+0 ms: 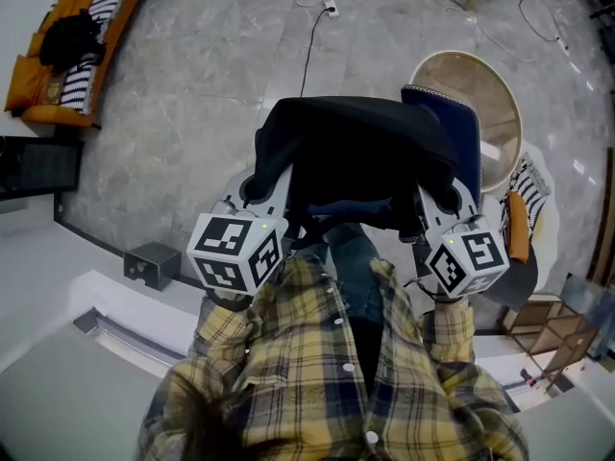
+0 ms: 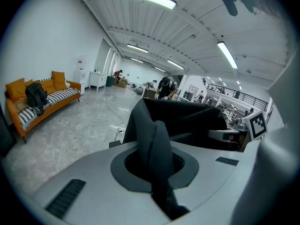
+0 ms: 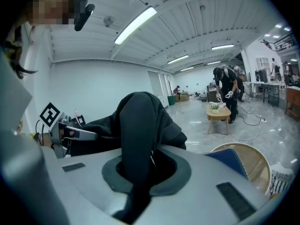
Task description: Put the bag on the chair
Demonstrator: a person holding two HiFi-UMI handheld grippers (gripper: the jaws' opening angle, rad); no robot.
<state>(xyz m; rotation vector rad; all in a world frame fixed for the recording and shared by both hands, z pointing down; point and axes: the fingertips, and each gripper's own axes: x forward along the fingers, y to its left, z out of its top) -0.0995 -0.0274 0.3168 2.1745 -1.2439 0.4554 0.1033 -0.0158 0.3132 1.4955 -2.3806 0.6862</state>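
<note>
A black fabric bag (image 1: 356,152) hangs in the air in front of me, stretched between both grippers. My left gripper (image 1: 258,188) is shut on the bag's left edge, and a fold of black cloth (image 2: 152,139) rises out of its jaws. My right gripper (image 1: 444,198) is shut on the right edge, where the cloth (image 3: 138,125) bulges up the same way. The chair (image 1: 480,94) is a round wicker one with a dark blue cushion (image 1: 461,128). It stands on the floor just beyond and to the right of the bag, and it also shows in the right gripper view (image 3: 251,161).
An orange sofa (image 1: 67,56) with a black backpack stands far left. A power strip and cable (image 1: 327,3) lie on the floor ahead. A small grey box (image 1: 152,262) sits near my left side. A low wooden table (image 3: 219,114) and a standing person (image 3: 229,90) are farther off.
</note>
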